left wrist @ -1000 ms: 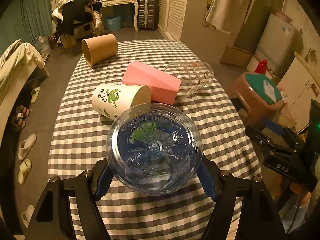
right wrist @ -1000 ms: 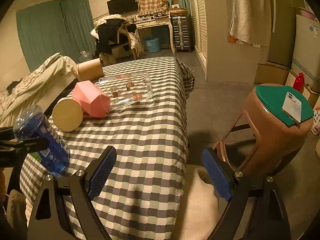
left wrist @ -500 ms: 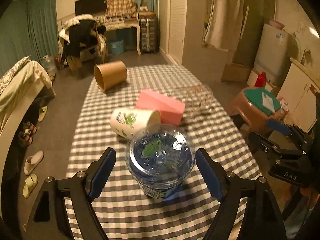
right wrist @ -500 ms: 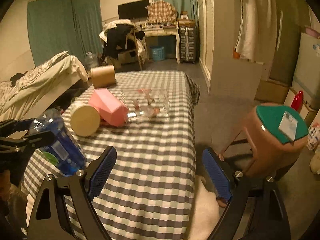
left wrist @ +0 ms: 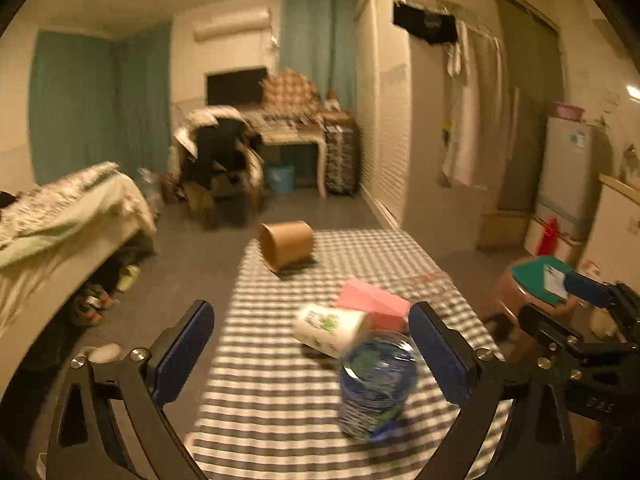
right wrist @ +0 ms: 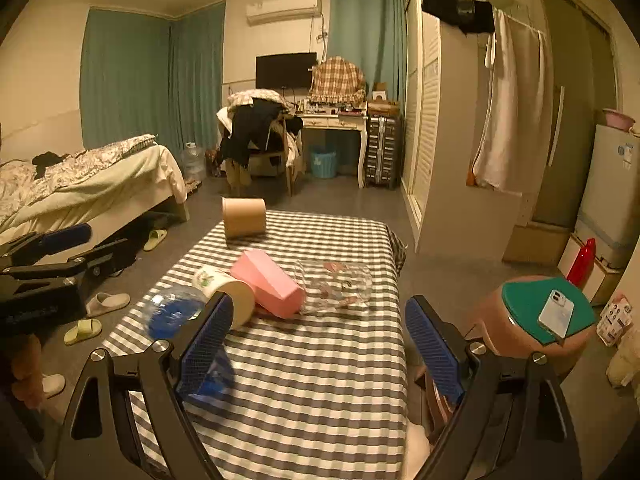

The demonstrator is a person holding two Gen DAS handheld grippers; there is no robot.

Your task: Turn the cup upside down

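Note:
A blue see-through cup point(left wrist: 376, 384) stands bottom-up on the checked table point(left wrist: 280, 380), near its front edge; it also shows in the right wrist view point(right wrist: 172, 314). My left gripper point(left wrist: 312, 356) is open and empty, raised and pulled back left of the cup. My right gripper point(right wrist: 316, 344) is open and empty above the table's front right part. A white printed cup point(left wrist: 330, 330), a pink cup point(left wrist: 372, 306), a clear glass point(right wrist: 334, 286) and a brown paper cup point(left wrist: 286, 245) lie on their sides.
A brown stool with a green top and a phone point(right wrist: 548, 312) stands right of the table. A bed point(right wrist: 80, 184) is at the left, slippers point(right wrist: 108, 304) on the floor beside it. A desk and chair point(right wrist: 260, 136) stand at the back.
My left gripper set the blue cup down bottom-up, opened, then lifted and drew back to the left. The right gripper rose and tilted up.

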